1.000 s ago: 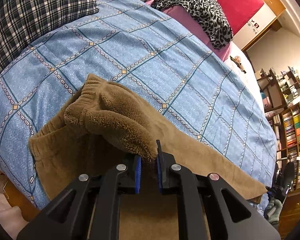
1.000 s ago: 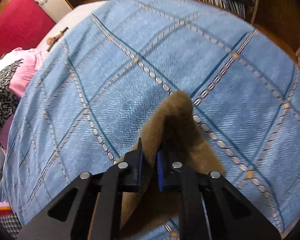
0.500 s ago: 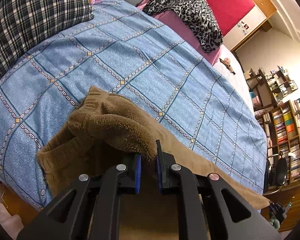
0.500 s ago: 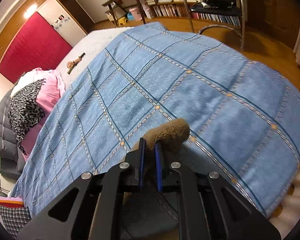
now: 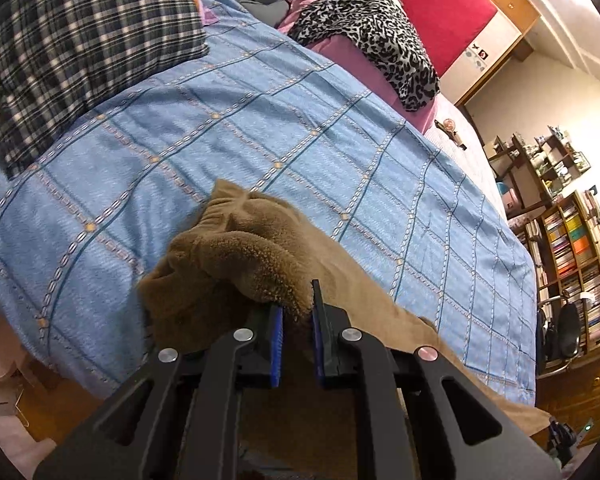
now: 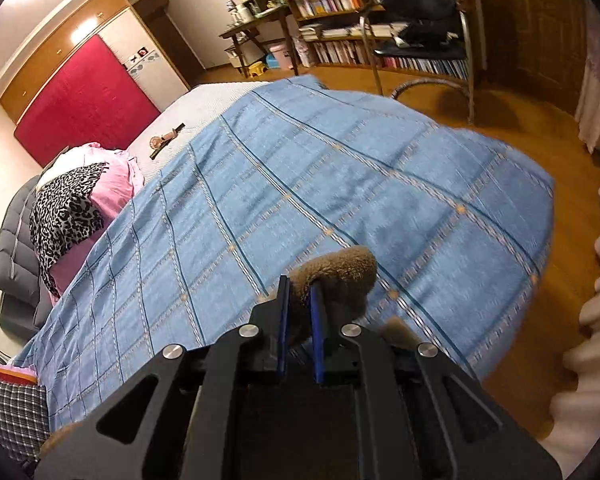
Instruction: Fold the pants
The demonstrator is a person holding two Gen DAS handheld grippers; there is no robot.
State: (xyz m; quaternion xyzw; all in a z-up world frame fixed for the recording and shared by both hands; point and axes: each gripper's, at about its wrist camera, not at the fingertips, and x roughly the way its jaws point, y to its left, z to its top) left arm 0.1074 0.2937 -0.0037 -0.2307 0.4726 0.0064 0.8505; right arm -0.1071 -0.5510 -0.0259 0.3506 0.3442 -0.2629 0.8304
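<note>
My left gripper (image 5: 296, 312) is clamped on the fuzzy waistband of the brown pants (image 5: 236, 256), which lie on the blue quilt (image 5: 260, 120). My right gripper (image 6: 298, 312) pinches a raised fold of pants (image 6: 340, 272).

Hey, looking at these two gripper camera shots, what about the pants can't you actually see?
- Left wrist view: the middle of the brown pants runs under the left gripper, whose black body hides it.
- Right wrist view: only a pinched tuft shows in the right gripper; the rest hangs below, out of view.
- Which leg or hem each holds: cannot tell.
</note>
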